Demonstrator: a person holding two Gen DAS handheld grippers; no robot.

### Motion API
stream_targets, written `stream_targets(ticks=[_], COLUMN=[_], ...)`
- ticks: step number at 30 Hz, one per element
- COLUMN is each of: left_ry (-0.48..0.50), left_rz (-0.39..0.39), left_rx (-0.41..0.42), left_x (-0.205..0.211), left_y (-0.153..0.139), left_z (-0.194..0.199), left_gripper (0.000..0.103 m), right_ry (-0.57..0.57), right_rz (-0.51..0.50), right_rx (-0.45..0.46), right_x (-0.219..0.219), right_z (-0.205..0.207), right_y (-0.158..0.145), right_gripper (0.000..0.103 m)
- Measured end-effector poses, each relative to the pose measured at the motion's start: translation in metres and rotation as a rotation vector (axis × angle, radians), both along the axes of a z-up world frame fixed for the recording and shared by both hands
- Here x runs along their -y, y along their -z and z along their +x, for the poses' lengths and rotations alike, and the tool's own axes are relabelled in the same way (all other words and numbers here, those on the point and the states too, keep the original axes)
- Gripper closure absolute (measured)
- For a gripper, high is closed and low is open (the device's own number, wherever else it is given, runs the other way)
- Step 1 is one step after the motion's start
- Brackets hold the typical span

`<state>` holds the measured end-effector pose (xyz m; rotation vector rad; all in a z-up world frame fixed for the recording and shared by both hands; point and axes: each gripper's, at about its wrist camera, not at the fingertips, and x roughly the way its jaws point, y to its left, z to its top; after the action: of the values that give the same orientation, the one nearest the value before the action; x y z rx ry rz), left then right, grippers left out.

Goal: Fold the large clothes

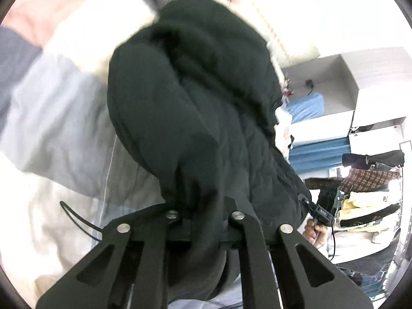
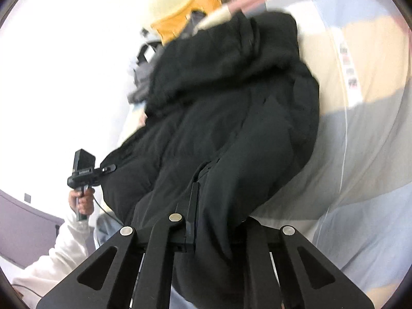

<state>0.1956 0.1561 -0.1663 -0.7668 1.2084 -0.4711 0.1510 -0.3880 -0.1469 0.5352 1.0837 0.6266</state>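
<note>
Coat: the black padded coat (image 1: 195,108) hung bunched above the bed (image 1: 64,134), its far end trailing toward the bed's head.
Left gripper (image 1: 203,216): clamped on the coat's hem.
Right gripper (image 2: 206,221): clamped on the hem too.
Progress: early, I judged; no finished fold showed, all folding remained.

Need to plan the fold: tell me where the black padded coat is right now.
The black padded coat fills the middle of both wrist views, its near edge clamped in the left gripper and the right gripper, hanging above the pale bedding.

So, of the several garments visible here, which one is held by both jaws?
The black padded coat: both grippers are shut on its hem. The orange garment and grey one lie untouched behind it.
</note>
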Motion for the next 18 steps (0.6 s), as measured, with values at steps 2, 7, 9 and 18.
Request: stream_targets(ticks=[2, 7, 9, 18], left_ry=[-0.027, -0.08, -0.087, -0.079], left_rz=[-0.01, -0.017, -0.021, -0.044], left_rx=[0.028, 0.085, 0.109, 0.185], left_x=[-0.009, -0.028, -0.029, -0.058], left_y=[-0.015, -0.044, -0.054, -0.106], left_z=[-0.003, -0.025, -0.036, -0.103], left_gripper=[0.096, 0.097, 0.097, 0.097], right_ry=[0.023, 0.067, 0.082, 0.104], right_rz=[-0.001, -0.02, -0.018, -0.012], right_rx=[0.055, 0.168, 0.198, 0.304], right_x=[0.001, 0.012, 0.014, 0.004], right_z=[-0.01, -0.04, -0.055, -0.126], right_y=[-0.022, -0.067, -0.081, -0.134], right_gripper=[0.096, 0.097, 0.097, 0.098])
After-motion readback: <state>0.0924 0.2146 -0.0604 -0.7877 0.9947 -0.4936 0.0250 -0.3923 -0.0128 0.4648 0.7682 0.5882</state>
